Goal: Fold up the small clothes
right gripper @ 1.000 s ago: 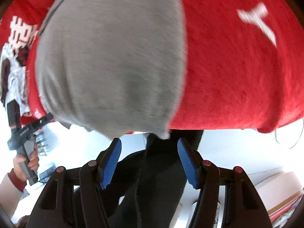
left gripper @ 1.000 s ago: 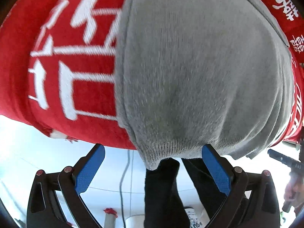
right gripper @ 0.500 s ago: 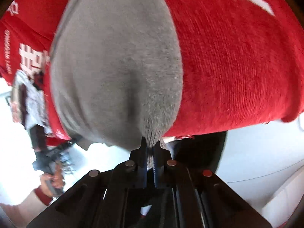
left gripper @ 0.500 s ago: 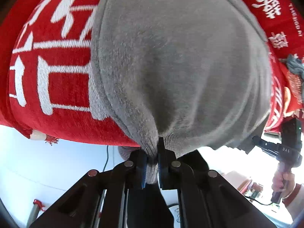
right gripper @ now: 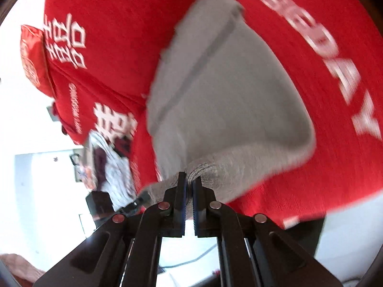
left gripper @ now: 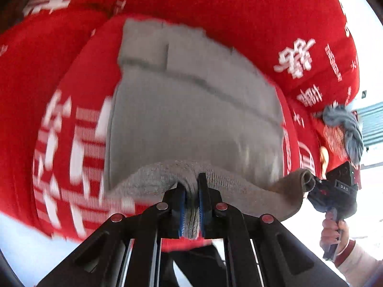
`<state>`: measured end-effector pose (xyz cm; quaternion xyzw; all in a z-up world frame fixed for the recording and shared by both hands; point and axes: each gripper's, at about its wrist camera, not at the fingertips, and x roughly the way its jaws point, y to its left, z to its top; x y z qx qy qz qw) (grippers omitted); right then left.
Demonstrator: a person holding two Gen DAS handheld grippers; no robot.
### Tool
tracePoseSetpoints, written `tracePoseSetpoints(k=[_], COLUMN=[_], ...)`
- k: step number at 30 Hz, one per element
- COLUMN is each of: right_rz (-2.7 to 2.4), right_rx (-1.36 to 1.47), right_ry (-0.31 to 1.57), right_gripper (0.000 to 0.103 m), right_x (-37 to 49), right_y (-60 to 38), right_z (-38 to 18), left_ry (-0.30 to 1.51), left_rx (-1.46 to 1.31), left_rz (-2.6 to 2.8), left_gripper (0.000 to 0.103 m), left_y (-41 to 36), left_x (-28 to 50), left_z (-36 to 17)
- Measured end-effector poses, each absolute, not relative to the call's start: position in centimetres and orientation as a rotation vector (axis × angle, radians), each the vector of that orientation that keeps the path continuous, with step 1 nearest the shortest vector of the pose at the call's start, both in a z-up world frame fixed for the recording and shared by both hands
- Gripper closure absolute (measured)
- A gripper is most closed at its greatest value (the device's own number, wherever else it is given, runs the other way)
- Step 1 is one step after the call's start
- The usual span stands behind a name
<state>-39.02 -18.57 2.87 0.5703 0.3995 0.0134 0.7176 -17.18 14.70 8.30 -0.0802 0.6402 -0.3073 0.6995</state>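
Both tools grip the near hem of the grey garment (left gripper: 191,124), one at each end of that edge. Left tool (left gripper: 191,205): jaws drawn in narrow, a wad of ribbed hem pinched between the blue pads. Right tool (right gripper: 189,201): same, jaws nearly together on a thin fold of hem. In the left view the right tool shows at the far right, held in a hand (left gripper: 335,232), with the hem corner bunched at its tip.

Garment position: lies flat on the red cloth (left gripper: 239,12) with white lettering; only the near edge is raised and curls back over the body of the piece. The far waistband end lies flat on the red cloth.

Reason for the hold, as judged: two grips along one edge keep it straight and taut, so it can be carried over as one line and the fold lands square.

Step in hand: first fold begun, hem lifted, not yet laid down.

Other items: a blue-grey rag (left gripper: 344,129) and a pale patterned piece (right gripper: 112,167) sit off to the side, well apart from the grips. Pictures are motion-blurred; fine detail uncertain.
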Motion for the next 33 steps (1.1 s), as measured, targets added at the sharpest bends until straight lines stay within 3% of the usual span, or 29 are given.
tracePoseSetpoints(k=[6, 19, 22, 24, 25, 26, 28, 33], right_rz=[-0.027, -0.086, -0.093, -0.097, -0.101, -0.104, -0.092, -0.134], right_rx=[1.253, 1.231, 1.154, 1.071, 1.006, 0.934, 0.796, 0.54], right_ry=[0.844, 1.018, 1.057, 1.092, 1.117, 1.144, 1.181, 1.259], right_gripper=[0.098, 0.095, 0.094, 0.093, 0.086, 0.07, 0.047, 0.046], right_x=[-32.5, -26.8, -26.2, -25.7, -25.3, -24.9, -24.1, -22.5], right_y=[-23.3, -27.3, -27.7, -27.8, -27.6, -27.4, -26.7, -25.0], right_z=[2.8, 0.0, 0.9, 1.7, 2.2, 2.6, 3.1, 2.4], left_ry=[1.386, 1.394, 1.379, 1.333, 1.343, 1.352, 1.37, 1.42], left_rx=[-0.17, 0.036, 0.096, 0.152, 0.172, 0.183, 0.203, 0.251], left_rz=[-0.615, -0.434, -0.398, -0.402, -0.413, -0.419, -0.447, -0.488], left_gripper=[0.093, 0.091, 0.02, 0.02, 0.02, 0.02, 0.02, 0.02], left_y=[12.1, 10.6, 10.2, 9.5, 9.0, 8.7, 7.8, 6.6], left_x=[-10.5, -5.5, -5.0, -5.3, -5.3, -5.3, -5.3, -4.9], left_z=[6.6, 6.7, 6.9, 7.3, 7.2, 7.0, 6.4, 3.9])
